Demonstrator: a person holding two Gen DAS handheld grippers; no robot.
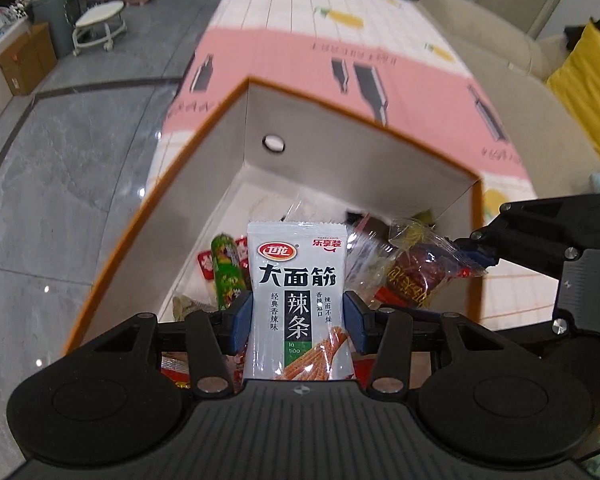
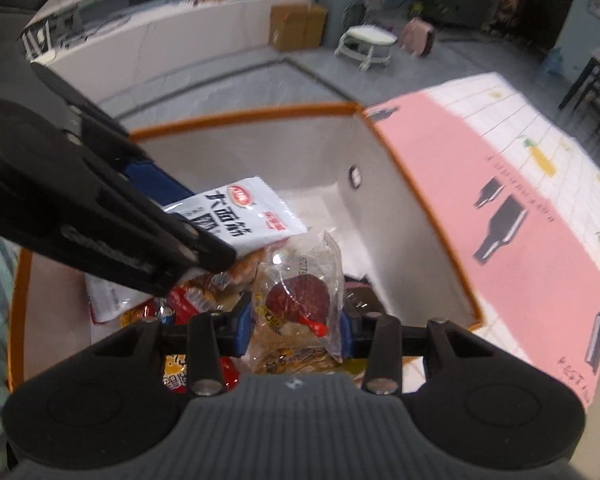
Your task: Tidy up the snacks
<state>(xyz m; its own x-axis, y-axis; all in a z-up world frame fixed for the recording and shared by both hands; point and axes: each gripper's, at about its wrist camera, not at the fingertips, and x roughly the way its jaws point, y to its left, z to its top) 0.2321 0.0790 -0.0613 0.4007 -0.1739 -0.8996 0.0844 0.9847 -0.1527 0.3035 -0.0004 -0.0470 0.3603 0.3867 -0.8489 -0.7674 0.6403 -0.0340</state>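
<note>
- Left wrist view: left gripper [image 1: 298, 322] pinches a white latiao packet [image 1: 298, 300] between its 2 blue pads, packet upright over the orange-rimmed box [image 1: 363, 148].
- Same view: box floor holds loose snacks, including a green tube snack [image 1: 226, 274]; right gripper [image 1: 475, 258] reaches in from the right edge.
- Right wrist view: right gripper [image 2: 296, 328] clamps a clear-wrapped red snack [image 2: 300, 296] above the box [image 2: 411, 216]; box stands on a pink and white tablecloth [image 2: 519, 208].
</note>
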